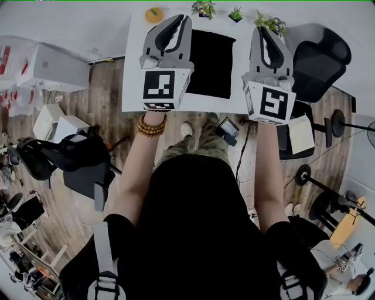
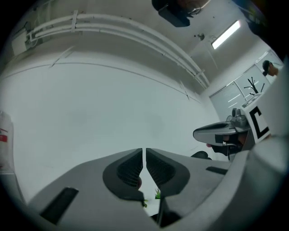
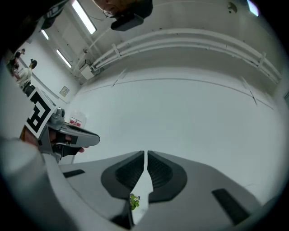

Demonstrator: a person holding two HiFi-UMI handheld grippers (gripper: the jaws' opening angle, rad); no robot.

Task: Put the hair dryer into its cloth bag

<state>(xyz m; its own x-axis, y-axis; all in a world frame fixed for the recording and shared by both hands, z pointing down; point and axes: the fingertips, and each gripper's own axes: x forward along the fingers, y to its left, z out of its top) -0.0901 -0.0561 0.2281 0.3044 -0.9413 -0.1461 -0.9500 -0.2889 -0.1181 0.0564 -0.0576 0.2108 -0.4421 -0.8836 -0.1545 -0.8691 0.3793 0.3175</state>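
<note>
A black cloth bag (image 1: 212, 64) lies flat on the white table (image 1: 133, 76). I can make out no hair dryer in any view. Both grippers are held high and close to the head camera, in front of the table. The left gripper (image 1: 183, 19) is at the bag's left edge and the right gripper (image 1: 261, 30) is to its right. In the left gripper view the left gripper (image 2: 144, 151) is shut, with only a thin slit between its pads and nothing in it. In the right gripper view the right gripper (image 3: 145, 154) is shut and empty too. Both point at a bare white wall.
Small potted plants (image 1: 203, 8) and an orange object (image 1: 154, 14) stand along the table's far edge. A black office chair (image 1: 321, 58) is to the right and another chair (image 1: 35, 155) to the left. White boxes (image 1: 55, 67) sit on the wooden floor at the left.
</note>
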